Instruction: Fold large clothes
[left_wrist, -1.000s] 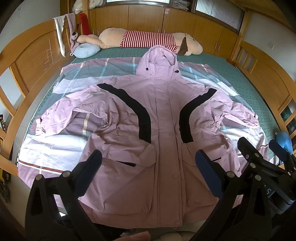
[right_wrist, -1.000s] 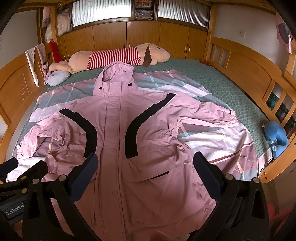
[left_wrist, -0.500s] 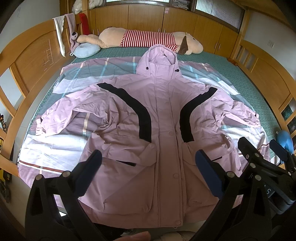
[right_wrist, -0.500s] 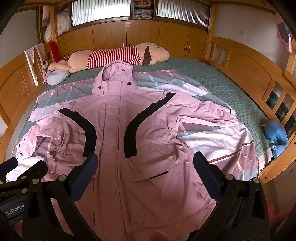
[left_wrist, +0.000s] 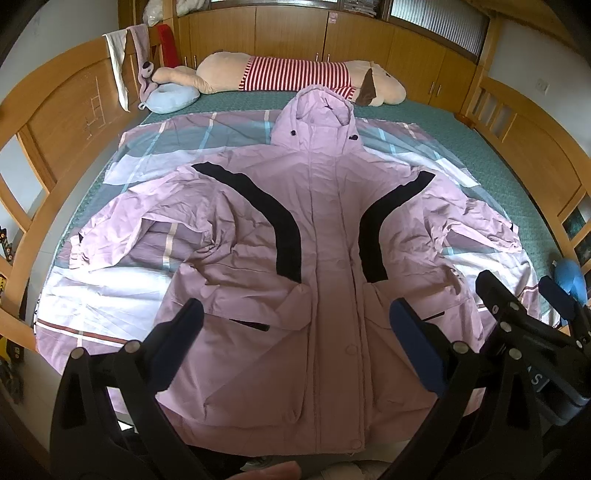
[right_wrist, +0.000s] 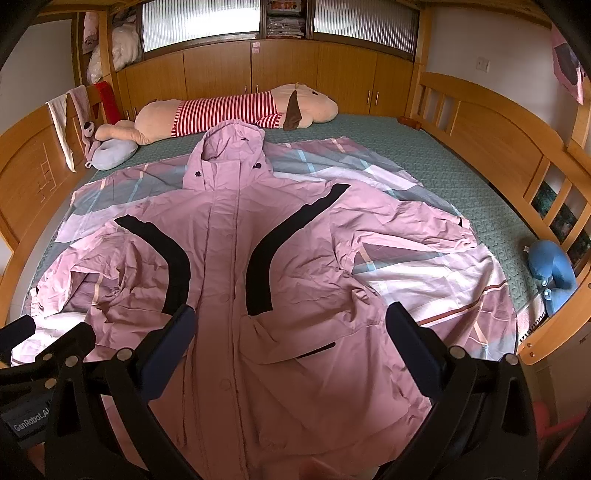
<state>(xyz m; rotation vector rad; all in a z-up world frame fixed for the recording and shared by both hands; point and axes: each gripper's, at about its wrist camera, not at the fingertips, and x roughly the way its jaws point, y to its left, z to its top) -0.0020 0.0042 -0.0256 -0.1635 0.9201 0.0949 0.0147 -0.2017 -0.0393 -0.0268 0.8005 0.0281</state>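
black tongs (left_wrist: 295, 343), blue-padded fingertips (left_wrist: 410, 332)

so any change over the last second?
Nothing visibly changed. Both grippers, left and right, hang open above the hem of the jacket, holding nothing. The jacket lies spread front-up on the bed, sleeves out, hood toward the plush toy, unfolded.

one pink jacket (left_wrist: 325, 266) is lying on one checked sheet (left_wrist: 221, 136); one striped plush toy (left_wrist: 295, 74) and two neck pillows, pale (left_wrist: 171, 99) and blue (right_wrist: 552, 269), are resting nearby.
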